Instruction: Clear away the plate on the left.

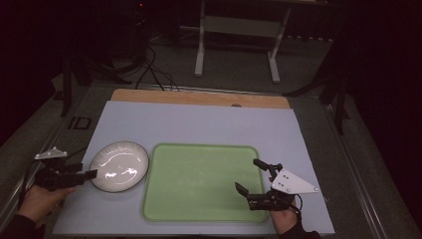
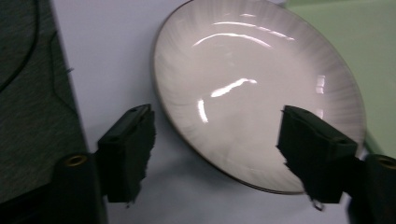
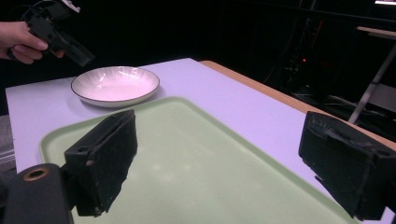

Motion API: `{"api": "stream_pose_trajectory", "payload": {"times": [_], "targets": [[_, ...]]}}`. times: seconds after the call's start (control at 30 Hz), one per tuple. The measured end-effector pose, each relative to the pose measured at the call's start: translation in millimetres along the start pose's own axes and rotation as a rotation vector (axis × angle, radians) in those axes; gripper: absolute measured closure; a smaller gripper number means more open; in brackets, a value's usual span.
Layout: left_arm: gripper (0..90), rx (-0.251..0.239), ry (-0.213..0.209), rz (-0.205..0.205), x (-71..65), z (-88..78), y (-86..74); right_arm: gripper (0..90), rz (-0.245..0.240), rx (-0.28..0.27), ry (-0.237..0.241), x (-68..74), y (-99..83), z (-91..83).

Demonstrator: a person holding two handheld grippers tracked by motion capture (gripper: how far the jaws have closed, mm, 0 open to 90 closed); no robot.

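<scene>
Nothing looks moved yet: the white plate (image 1: pixel 120 166) sits on the table just left of the empty green tray (image 1: pixel 201 181), the left gripper (image 2: pixel 217 154) hangs wide-jawed at its near rim, and the right gripper (image 1: pixel 256 176), jaws wide and empty, hovers over the tray's right end.

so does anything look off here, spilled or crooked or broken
Nothing stands out. The white plate sits flat on the table beside the green tray, both bare and intact. The left claw is open at the plate's rim, and the right claw is open over the tray.
</scene>
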State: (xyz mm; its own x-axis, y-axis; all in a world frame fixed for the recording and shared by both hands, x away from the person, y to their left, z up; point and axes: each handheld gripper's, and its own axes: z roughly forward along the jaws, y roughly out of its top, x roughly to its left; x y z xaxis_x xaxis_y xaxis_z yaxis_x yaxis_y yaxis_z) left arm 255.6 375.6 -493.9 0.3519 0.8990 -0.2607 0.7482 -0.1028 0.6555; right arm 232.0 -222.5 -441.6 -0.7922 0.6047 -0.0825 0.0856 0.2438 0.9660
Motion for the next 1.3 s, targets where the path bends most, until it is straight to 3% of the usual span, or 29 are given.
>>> {"api": "stream_pose_trajectory", "payload": {"times": [0.07, 0.13, 0.17, 0.2, 0.23, 0.5, 0.67, 0.83, 1.07, 1.23, 1.3], "targets": [[31.6, 0.007, 0.042, -0.019, 0.5, 2.5, 0.4, 11.4, -0.002, 0.000, 0.002, 0.3, 0.1, 0.0], [33.0, 0.003, 0.039, -0.027, 1.1, 2.7, 0.6, 11.4, -0.001, 0.000, 0.001, 0.2, 0.2, -0.2], [34.4, 0.012, 0.053, -0.063, 3.4, 4.3, 1.7, 11.4, 0.000, -0.001, 0.001, 0.1, 0.1, -0.3], [34.5, 0.012, 0.053, -0.063, 3.4, 4.3, 1.7, 11.4, 0.000, -0.001, 0.001, 0.1, 0.1, -0.3], [35.8, 0.038, 0.066, -0.096, 5.6, 7.8, 1.7, 11.4, 0.000, 0.000, 0.002, 0.1, 0.1, -0.3], [44.4, 0.076, 0.051, -0.137, 6.2, 15.5, 1.6, 11.4, 0.000, 0.002, 0.007, -0.3, -0.1, 0.3], [54.5, 0.099, 0.069, -0.162, 6.8, 19.7, 1.2, 11.4, -0.004, 0.003, 0.011, 0.1, 0.0, 0.6], [64.1, 0.110, 0.050, -0.198, 10.3, 23.6, 0.0, 11.4, 0.000, 0.002, 0.009, -0.2, 0.0, 0.1], [69.5, 0.126, 0.050, -0.211, 10.0, 28.0, -0.2, 11.4, 0.002, 0.002, 0.010, -0.4, -0.2, 0.5], [71.7, 0.134, 0.022, -0.265, 12.6, 33.2, 1.0, 11.5, 0.001, 0.003, 0.010, -0.4, -0.3, 0.8], [74.0, 0.134, -0.008, -0.321, 17.1, 33.5, 0.6, 11.5, 0.001, 0.004, 0.008, -0.4, -0.3, 0.7]]}}
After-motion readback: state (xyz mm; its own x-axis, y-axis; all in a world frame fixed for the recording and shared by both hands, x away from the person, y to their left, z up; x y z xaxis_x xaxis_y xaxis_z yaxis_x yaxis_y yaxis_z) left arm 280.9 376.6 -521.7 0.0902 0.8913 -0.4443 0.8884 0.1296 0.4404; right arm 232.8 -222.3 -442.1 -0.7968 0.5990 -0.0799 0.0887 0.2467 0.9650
